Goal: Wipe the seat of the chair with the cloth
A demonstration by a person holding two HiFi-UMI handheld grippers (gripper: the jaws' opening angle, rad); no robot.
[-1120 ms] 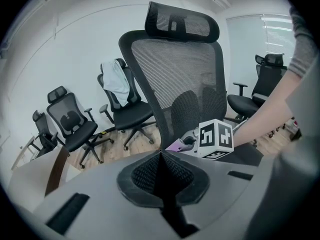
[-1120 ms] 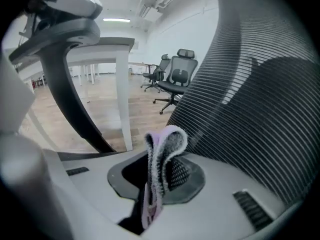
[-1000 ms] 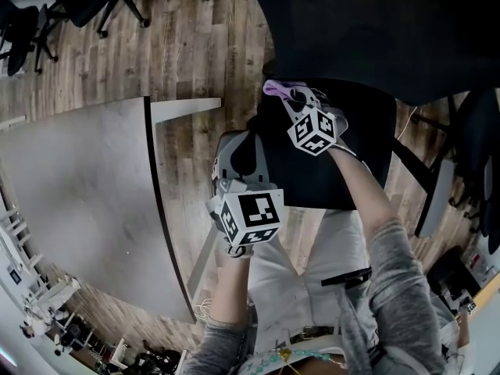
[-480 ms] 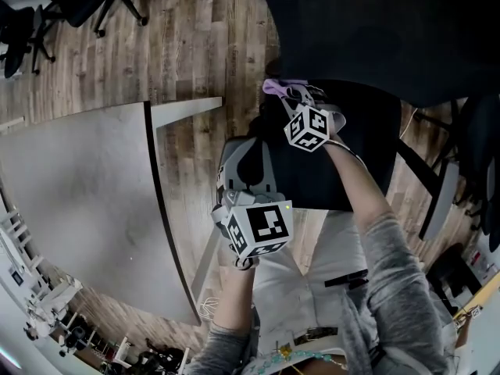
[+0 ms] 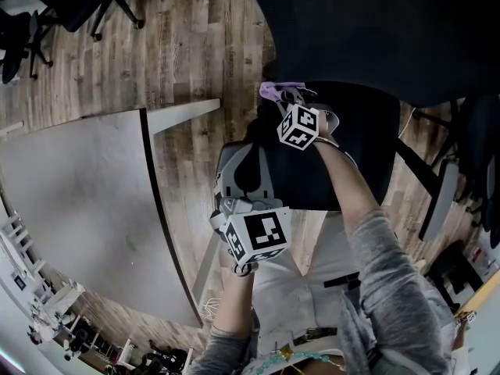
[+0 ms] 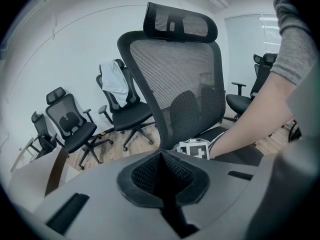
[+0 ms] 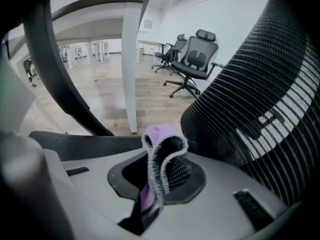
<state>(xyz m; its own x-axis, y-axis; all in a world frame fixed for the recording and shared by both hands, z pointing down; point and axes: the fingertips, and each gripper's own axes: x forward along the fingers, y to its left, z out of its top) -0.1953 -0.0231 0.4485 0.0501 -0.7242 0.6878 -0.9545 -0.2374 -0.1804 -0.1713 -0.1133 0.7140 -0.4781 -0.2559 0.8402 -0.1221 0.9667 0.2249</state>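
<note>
Table (image 5: 78, 186) in grey fills the left of the head view, set on a wood-plank floor (image 5: 187, 53), with spare office chairs (image 5: 78, 2) parked in the upper left corner. Just right of the table's edge, at lower centre, the person's left gripper (image 6: 161, 156) hangs beside the chair, marker cube toward the camera. Its own view shows both jaws pressed together with nothing between them, pointed toward the tall mesh backrest (image 6: 180, 89). Above it, at upper centre of the head view, a purple cloth (image 5: 273, 90) pokes out at the near-left corner of the black seat (image 5: 359, 155). The right gripper (image 7: 165, 166) has its jaws clamped on that cloth, which loops up in a fold above the pads. Whether the cloth touches the seat cannot be told. The person's grey-sleeved right arm (image 5: 383, 256) runs from the lower right up to that gripper, crossing over the seat. The dark backrest spreads across the upper right of the head view.
</note>
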